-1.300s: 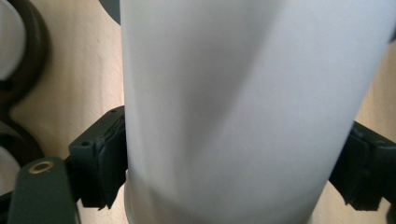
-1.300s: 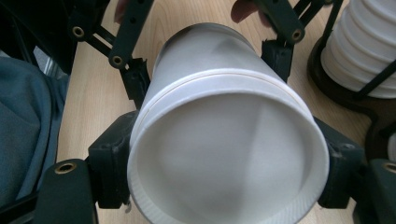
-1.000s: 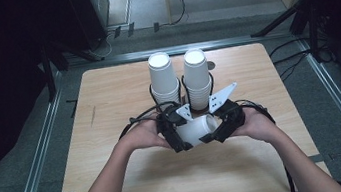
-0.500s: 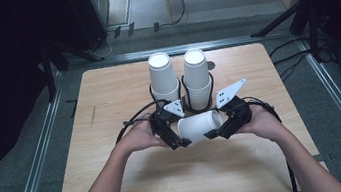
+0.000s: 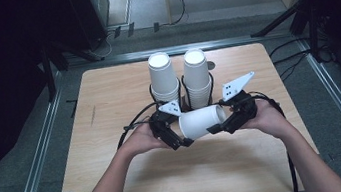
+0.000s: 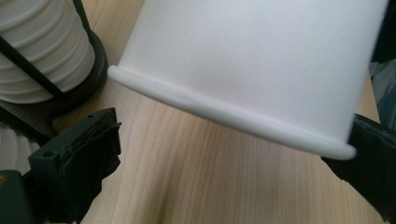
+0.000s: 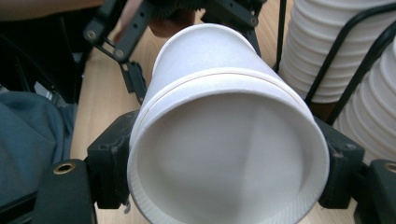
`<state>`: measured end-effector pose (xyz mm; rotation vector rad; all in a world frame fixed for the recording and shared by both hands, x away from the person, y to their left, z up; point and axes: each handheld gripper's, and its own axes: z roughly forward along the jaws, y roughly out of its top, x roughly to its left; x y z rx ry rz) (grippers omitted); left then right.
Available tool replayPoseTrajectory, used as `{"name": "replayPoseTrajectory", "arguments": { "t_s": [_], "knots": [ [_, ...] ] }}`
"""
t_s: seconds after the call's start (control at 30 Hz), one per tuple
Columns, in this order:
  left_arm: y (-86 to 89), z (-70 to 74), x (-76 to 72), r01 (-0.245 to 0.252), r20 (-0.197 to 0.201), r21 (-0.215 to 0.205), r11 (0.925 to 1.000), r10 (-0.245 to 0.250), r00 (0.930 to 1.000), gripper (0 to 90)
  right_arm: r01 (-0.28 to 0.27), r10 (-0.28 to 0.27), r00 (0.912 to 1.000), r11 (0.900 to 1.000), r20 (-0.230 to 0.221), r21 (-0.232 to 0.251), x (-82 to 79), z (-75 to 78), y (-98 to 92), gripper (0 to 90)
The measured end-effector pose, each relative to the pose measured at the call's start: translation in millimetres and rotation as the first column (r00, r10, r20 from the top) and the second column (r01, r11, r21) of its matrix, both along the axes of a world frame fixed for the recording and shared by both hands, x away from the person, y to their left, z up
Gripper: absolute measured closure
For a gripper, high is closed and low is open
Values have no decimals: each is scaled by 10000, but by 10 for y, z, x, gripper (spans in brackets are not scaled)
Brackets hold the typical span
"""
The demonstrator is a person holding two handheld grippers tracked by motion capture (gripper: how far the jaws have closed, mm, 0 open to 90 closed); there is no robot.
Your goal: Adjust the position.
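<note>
Wooden table (image 5: 120, 184): right gripper (image 5: 227, 122) clamps the freed paper cup (image 5: 202, 121) (sideways), left gripper (image 5: 174, 135) apparently wide; placement remains.

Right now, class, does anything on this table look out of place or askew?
Only the loose cup: it lies sideways above the table, between the left gripper and right gripper, while both stacks stand upright in their holders. Nothing looks spilled or damaged.
</note>
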<state>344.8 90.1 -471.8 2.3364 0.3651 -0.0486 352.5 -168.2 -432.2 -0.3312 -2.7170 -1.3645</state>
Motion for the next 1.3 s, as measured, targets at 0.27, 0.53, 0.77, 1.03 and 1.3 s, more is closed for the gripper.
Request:
{"name": "replayPoseTrajectory", "arguments": {
  "t_s": [0.27, 0.53, 0.77, 1.03, 1.3],
  "knots": [
    [-18, 34, -37, 7, 91, -647, 9979, -1, 10000, 0, -214, 217, 9996, 9995, -169, 213, -8, 49, 68, 231],
    [21, 79, -60, 32, 91, -1217, 9926, -21, 10000, 54, -318, 358, 9974, 9975, -618, 634, 13, 35, 93, 231],
    [25, 68, -57, 45, 20, -1210, 9926, -43, 10000, 56, -310, 365, 9960, 9972, -812, 677, 20, 11, 92, 232],
    [33, 85, -77, 263, 370, -1163, 9929, -221, 9991, 71, -380, 446, 9951, 9965, -887, 746, 22, -2, 98, 233],
    [47, 118, -71, 246, 621, -1129, 9933, -176, 9979, 109, -262, 328, 9960, 9965, -829, 788, 29, -5, 80, 234]
  ]
}}
